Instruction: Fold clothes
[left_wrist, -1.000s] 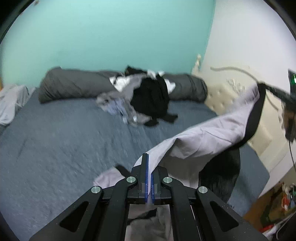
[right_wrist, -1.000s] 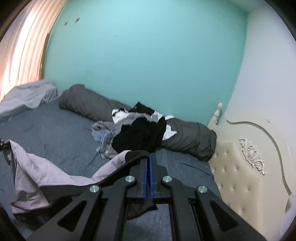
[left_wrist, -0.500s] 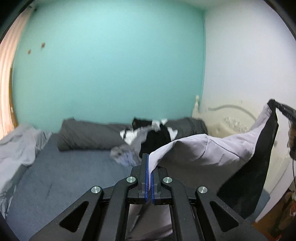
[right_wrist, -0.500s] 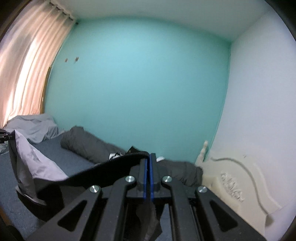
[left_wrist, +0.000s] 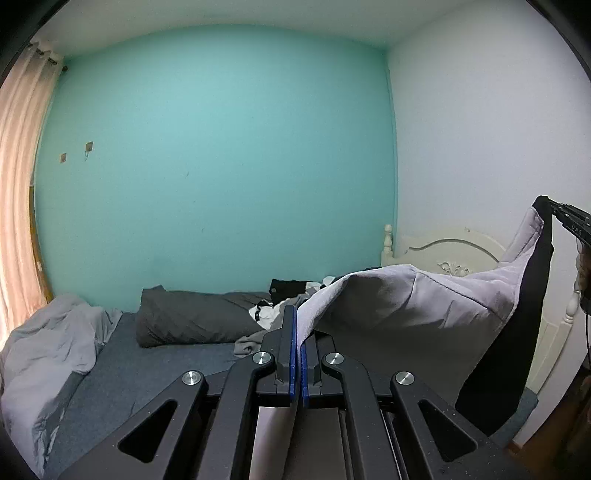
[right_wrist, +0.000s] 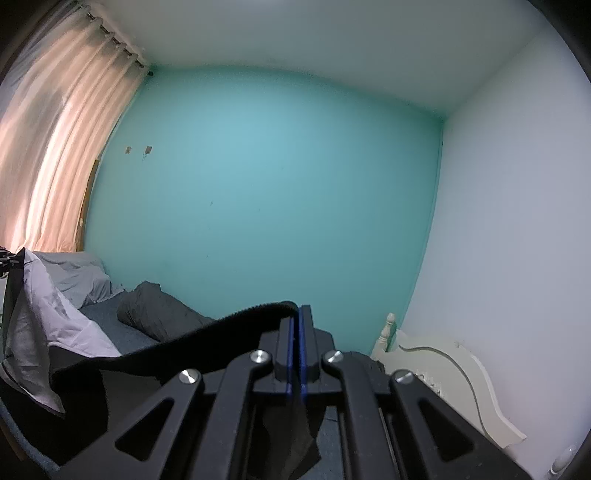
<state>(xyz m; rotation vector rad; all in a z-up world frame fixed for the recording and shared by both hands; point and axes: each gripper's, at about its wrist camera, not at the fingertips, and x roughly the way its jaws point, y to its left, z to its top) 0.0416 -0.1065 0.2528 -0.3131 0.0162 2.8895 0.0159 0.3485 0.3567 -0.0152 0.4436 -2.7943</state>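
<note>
A lilac garment with black panels (left_wrist: 413, 306) hangs stretched in the air between my two grippers, well above the bed. My left gripper (left_wrist: 298, 325) is shut on its lilac edge, low in the middle of the left wrist view. The other gripper (left_wrist: 554, 208) grips the black corner at the far right of that view. In the right wrist view my right gripper (right_wrist: 295, 325) is shut on the garment's black band (right_wrist: 207, 332), which sags away to the left toward the lilac part (right_wrist: 55, 314).
The bed (left_wrist: 155, 369) has a dark blue sheet, a grey duvet roll (left_wrist: 195, 319) along the teal wall and a pile of mixed clothes (left_wrist: 284, 299) behind my left fingers. A crumpled light grey cover (left_wrist: 48, 350) lies left. A cream headboard (right_wrist: 450, 365) stands right, curtains (right_wrist: 55, 155) left.
Both grippers have risen a good way, lifting the garment off the bed. The views now show mostly wall and ceiling, and the bed has dropped to the bottom.
</note>
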